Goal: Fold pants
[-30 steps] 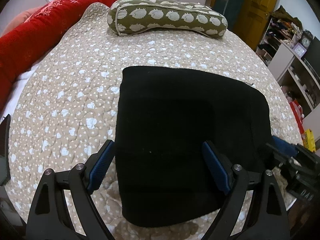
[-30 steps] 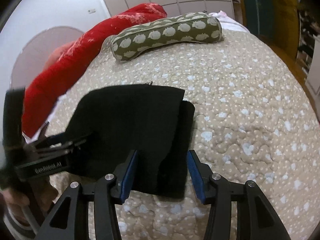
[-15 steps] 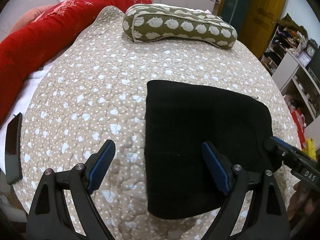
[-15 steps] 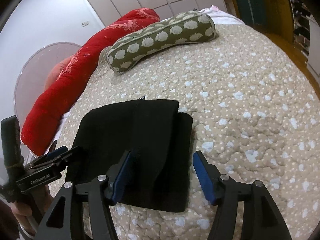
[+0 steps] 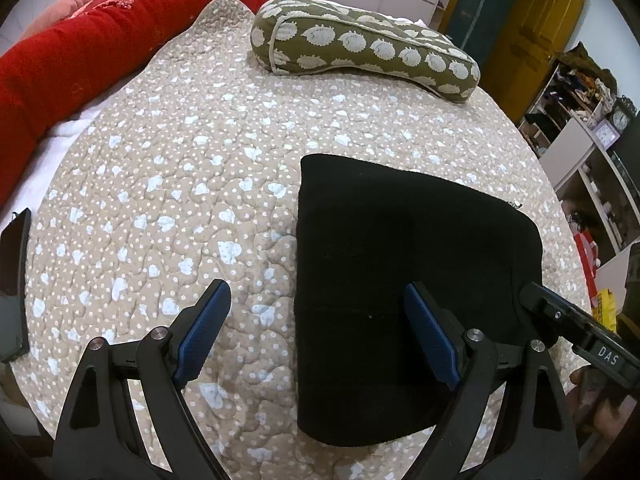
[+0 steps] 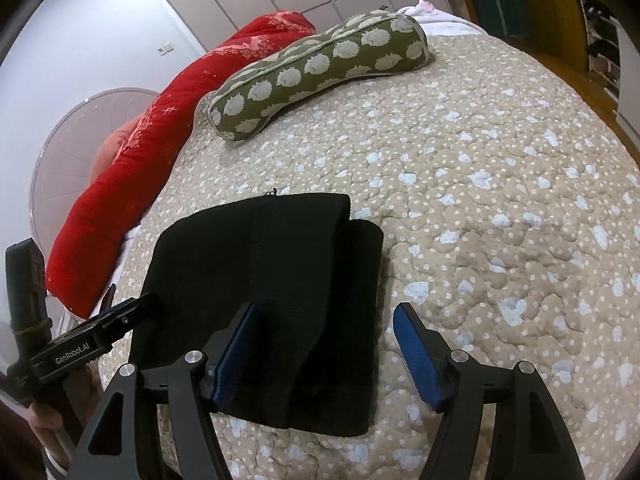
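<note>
Both claws stand with their blue pads spread wide and nothing between them. Left claw [image 5: 318, 338] hangs over the near part of the bed [image 5: 168, 184]: its left pad is above bare quilt, its right pad [image 5: 430, 340] above the pants [image 5: 400, 288], so the pants' left edge runs through the gap. Whether the pads touch the cloth cannot be told. Right claw [image 6: 326, 350] hangs over the near right part of the pants [image 6: 264, 280], its left pad [image 6: 236, 350] above the black cloth and its right pad just off the pants' right edge, above the quilt.

Black pants lie folded into a compact, roughly square bundle on the near side of the bed, flat on the beige quilt with pale blue hearts. In the right wrist view a top layer ends short of the right side, leaving a lower layer showing as a narrow step along that edge. A small thread sticks out at the far edge.

At the far end of the bed lies a green pillow [image 5: 360, 52] with white hedgehog shapes, well apart from the pants. A red blanket [image 5: 100, 36] runs along the bed's left side. A phone [image 5: 14, 284] lies at the bed's near left edge. Shelves [image 5: 592, 160] stand to the right of the bed.
</note>
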`<state>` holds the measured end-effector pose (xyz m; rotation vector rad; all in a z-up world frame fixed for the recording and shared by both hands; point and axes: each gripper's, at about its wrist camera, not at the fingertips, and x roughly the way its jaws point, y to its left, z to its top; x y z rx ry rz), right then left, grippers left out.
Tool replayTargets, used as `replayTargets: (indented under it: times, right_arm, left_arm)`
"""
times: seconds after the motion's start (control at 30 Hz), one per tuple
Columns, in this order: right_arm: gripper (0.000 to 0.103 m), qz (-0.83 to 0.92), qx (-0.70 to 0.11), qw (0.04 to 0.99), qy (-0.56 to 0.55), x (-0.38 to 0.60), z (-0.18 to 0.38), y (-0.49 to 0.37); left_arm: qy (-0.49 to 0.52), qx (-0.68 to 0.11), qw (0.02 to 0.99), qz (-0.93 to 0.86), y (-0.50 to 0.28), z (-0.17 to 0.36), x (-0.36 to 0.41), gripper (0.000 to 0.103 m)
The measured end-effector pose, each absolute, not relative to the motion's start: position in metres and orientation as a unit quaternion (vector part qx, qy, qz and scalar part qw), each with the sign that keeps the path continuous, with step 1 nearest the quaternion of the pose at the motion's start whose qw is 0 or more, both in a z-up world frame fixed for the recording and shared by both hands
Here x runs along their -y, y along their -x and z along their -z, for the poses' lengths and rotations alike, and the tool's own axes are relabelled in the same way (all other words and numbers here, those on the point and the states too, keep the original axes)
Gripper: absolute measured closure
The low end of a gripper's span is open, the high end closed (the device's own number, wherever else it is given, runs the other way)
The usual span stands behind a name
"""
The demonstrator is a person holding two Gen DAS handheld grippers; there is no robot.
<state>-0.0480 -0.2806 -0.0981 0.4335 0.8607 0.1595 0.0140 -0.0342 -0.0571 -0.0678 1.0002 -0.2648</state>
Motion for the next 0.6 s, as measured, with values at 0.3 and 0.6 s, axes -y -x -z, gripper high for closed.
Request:
replayTargets:
  times: [0.3, 0.6]
  right_arm:
    - [0.036, -0.078, -0.402, 0.895, -0.176, 0.274, 0.087, 0.048]
    - [0.098, -0.07, -0.359, 0.928, -0.066, 0.25, 0.067, 0.055]
  left_arm:
    - [0.035, -0.482, 0.867, 0.126, -0.016, 0.059, 0.034, 0.015]
    - [0.02, -0.483, 0.865, 0.132, -0.021, 0.059, 0.047, 0.015]
